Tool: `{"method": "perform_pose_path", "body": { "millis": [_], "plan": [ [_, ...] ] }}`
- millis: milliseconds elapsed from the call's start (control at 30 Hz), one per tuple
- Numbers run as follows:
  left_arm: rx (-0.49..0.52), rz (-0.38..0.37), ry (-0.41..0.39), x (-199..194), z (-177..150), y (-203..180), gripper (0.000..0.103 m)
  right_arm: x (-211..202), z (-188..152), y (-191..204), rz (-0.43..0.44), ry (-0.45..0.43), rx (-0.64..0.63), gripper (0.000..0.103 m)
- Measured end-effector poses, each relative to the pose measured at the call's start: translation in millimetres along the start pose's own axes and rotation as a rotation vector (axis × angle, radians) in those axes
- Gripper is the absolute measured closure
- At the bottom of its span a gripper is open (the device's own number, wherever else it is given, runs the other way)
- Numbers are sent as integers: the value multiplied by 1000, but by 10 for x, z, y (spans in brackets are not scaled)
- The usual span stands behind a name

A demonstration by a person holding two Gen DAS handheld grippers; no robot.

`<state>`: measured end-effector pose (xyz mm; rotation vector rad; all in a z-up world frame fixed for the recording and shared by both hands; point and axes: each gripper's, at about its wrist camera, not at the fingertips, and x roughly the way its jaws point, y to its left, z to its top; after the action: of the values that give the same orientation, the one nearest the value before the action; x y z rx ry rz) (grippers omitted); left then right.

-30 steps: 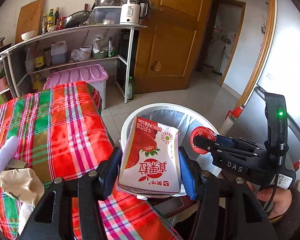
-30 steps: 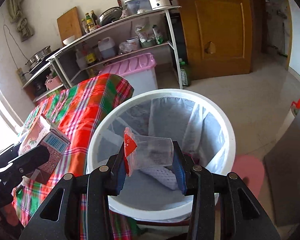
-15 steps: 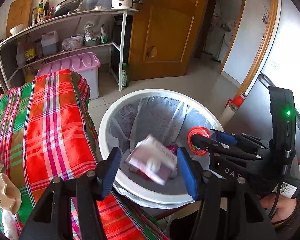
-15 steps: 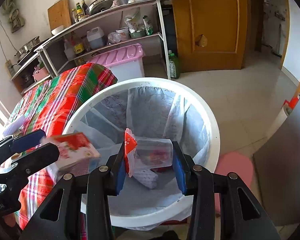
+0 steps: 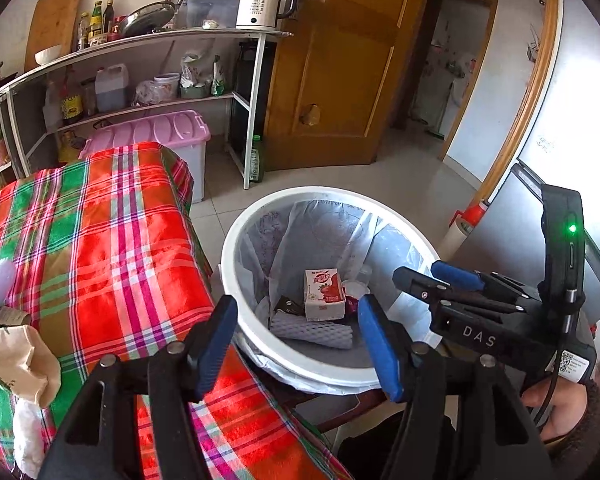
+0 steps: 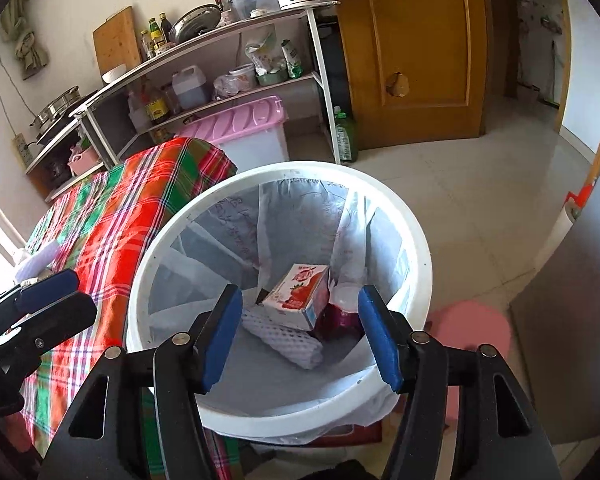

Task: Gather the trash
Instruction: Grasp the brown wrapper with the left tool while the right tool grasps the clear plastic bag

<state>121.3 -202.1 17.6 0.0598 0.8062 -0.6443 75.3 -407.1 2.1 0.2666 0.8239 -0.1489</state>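
Blue pads of the left hand-held gripper (image 5: 298,334) and the right hand-held gripper (image 6: 300,330) are held wide apart, with nothing between them, above the white bin (image 6: 414,240). At the bin's bottom the strawberry milk carton (image 6: 300,296) is seen lying on white foam netting (image 6: 288,340), its long axis pointing away toward the far rim. A plaid-covered worktop (image 5: 100,240) is touched by the bin's left side. Beyond, a shelf rack (image 5: 140,44) and a wooden door (image 5: 332,80) are seen.

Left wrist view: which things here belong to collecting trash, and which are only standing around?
Job:
white bin
strawberry milk carton
foam net sleeve
crumpled paper on the table

Only around:
kettle
pink storage box
wooden door
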Motion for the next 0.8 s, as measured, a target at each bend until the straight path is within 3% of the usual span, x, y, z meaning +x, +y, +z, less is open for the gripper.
{"method": "perform_pose_path", "body": {
  "millis": [367, 800],
  "plan": [
    [-56, 94, -101, -736, -291, 361, 35, -333, -117, 444, 97, -54, -41, 42],
    [-227, 289, -133, -1448, -979, 1469, 33, -257, -364, 1551, 264, -2, -209, 42]
  ]
}}
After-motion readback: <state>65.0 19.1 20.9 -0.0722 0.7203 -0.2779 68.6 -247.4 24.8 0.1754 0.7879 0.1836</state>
